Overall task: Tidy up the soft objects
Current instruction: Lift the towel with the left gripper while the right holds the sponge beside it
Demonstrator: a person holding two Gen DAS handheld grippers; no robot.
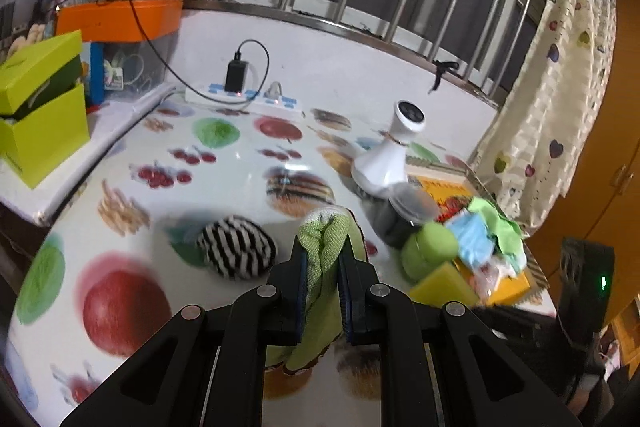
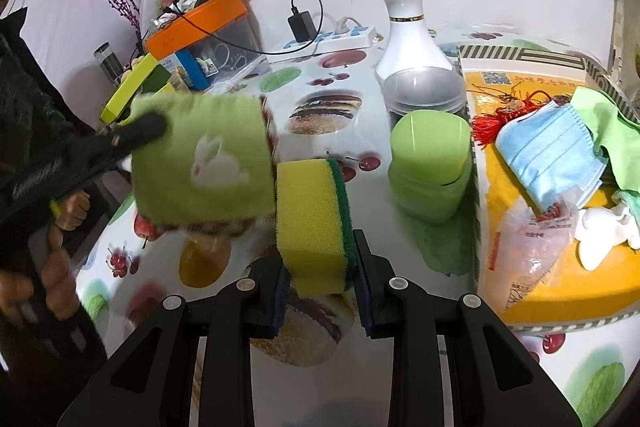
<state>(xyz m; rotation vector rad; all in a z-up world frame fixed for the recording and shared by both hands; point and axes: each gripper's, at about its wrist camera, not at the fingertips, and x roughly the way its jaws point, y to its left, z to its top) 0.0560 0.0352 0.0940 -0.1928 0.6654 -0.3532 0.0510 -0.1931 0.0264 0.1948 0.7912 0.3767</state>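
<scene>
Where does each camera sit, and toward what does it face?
Left wrist: on the left hand-held gripper, looking along its fingers, shut on a green towel, across the table toward the window.
Right wrist: on the right hand-held gripper, holding a sponge, facing the tray; a hand shows at the left.
Shared: towel, sponge, white vase, green jar, tray.

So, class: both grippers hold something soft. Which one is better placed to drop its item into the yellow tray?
Probably the right gripper: its sponge sits nearer the tray than the left gripper's green towel.
</scene>
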